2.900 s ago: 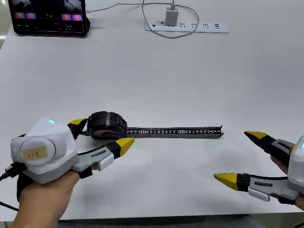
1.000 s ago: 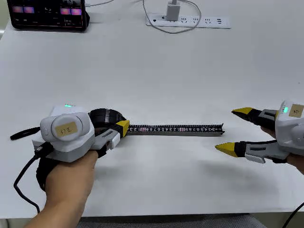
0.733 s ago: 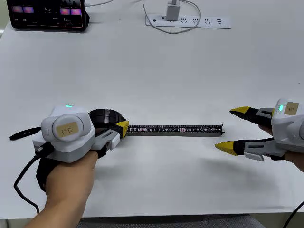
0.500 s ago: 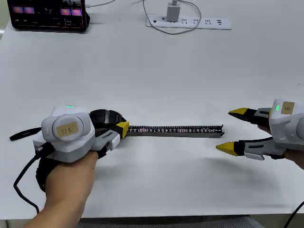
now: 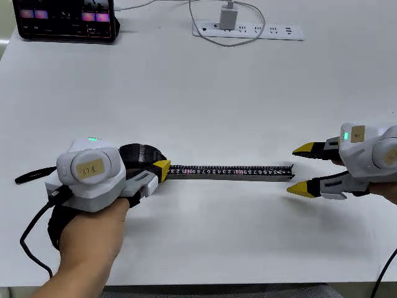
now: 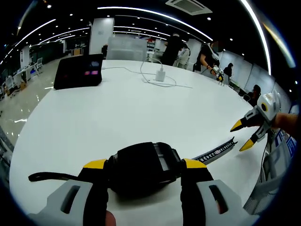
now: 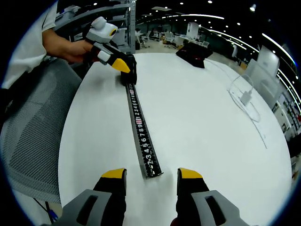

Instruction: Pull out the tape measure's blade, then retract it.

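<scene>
tape measure [image 5: 141, 159] sits on the white table [image 5: 205, 93], left of centre in the head view. black rounded case, ribbed on top. left gripper [image 6: 146, 165] pinches the case, one jaw on each flank. blade [image 5: 229, 171] is out and lies flat on the table, long axis left to right, hook end pointing right. dark face up, pale numerals, one red mark near the case. right gripper [image 7: 152, 174]: jaws spread, yellow tips either side of the hook end, not touching it.
</scene>
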`<state>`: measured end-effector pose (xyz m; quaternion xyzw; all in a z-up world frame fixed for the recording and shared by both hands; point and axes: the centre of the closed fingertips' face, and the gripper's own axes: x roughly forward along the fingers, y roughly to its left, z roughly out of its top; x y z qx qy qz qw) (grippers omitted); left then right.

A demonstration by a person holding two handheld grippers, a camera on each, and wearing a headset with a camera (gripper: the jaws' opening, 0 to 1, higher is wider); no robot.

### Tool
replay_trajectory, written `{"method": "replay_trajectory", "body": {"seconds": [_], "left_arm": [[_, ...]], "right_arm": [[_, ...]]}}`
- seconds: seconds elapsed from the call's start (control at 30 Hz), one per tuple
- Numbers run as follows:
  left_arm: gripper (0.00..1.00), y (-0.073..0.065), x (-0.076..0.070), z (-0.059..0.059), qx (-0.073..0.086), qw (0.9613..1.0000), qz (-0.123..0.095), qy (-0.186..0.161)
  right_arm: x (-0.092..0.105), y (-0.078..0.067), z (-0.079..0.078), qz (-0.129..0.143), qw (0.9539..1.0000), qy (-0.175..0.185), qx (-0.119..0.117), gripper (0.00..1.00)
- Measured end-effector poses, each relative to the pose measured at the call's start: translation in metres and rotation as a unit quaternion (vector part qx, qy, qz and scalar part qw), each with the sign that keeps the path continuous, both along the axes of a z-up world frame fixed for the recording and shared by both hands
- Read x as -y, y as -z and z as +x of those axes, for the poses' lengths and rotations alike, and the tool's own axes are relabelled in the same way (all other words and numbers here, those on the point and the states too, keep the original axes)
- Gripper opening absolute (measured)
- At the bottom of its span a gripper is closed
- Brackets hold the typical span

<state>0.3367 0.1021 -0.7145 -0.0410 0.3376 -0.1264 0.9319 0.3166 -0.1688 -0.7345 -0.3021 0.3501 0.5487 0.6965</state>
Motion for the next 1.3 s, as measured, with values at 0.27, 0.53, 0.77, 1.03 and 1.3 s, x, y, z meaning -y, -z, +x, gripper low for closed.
{"method": "replay_trajectory", "body": {"seconds": [0.27,0.53,0.77,1.03,1.3], "left_arm": [[0.58,0.001,0.000,0.001,-0.002,1.0000,-0.001,0.001],[0.58,0.001,0.000,0.001,-0.003,1.0000,-0.001,0.002],[0.58,0.002,0.000,0.001,-0.004,1.0000,-0.003,0.003],[0.58,0.002,-0.001,0.002,-0.004,1.0000,-0.005,-0.003],[0.59,0.003,-0.001,0.002,-0.006,0.9999,-0.007,-0.013]], "right_arm": [[-0.001,0.011,-0.003,-0.021,0.9989,-0.039,-0.016,0.28],[0.000,0.016,0.000,-0.038,0.9970,-0.063,-0.024,0.21],[0.001,0.017,0.002,-0.044,0.9958,-0.071,-0.037,0.14],[0.002,0.017,0.002,-0.045,0.9952,-0.078,-0.038,0.12],[0.002,0.017,0.003,-0.052,0.9950,-0.078,-0.034,0.11]]}}
